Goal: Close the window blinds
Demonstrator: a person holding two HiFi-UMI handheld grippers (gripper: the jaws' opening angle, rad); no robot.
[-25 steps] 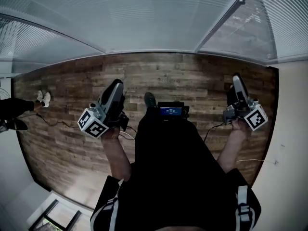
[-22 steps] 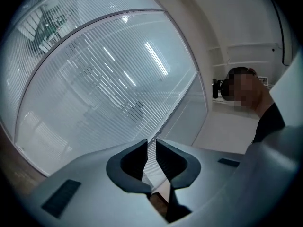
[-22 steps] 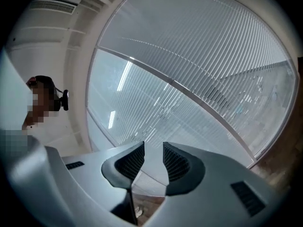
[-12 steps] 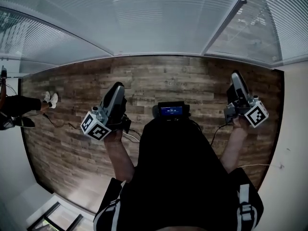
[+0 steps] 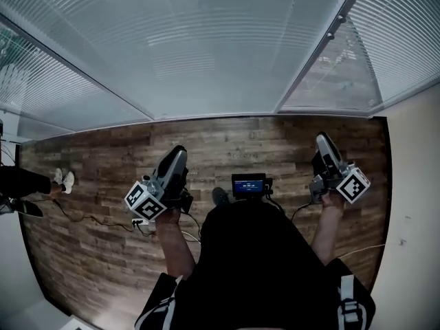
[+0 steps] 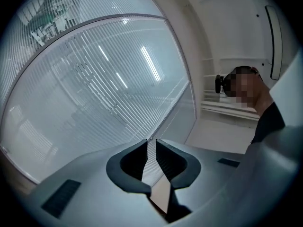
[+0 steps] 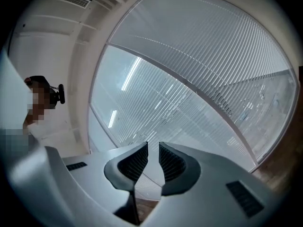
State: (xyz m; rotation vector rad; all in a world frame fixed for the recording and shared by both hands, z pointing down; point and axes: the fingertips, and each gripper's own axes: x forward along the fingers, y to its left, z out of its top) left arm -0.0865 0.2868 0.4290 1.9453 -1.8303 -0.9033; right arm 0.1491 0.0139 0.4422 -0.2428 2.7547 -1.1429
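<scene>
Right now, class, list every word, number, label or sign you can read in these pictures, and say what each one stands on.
No text here can be read.
Small blue screen at the person's waist: light characters, too small to read.
Left marker cube and right marker cube: black-and-white square patterns only, no letters or numbers.
Window blinds: no print visible.

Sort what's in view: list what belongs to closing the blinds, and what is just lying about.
For the job: window blinds; left gripper, jaws slightly apart, empty; right gripper, jaws just closed further, slightly apart, empty.

Lying about: cable on the wood floor; a bystander's white shoes; small screen.
</scene>
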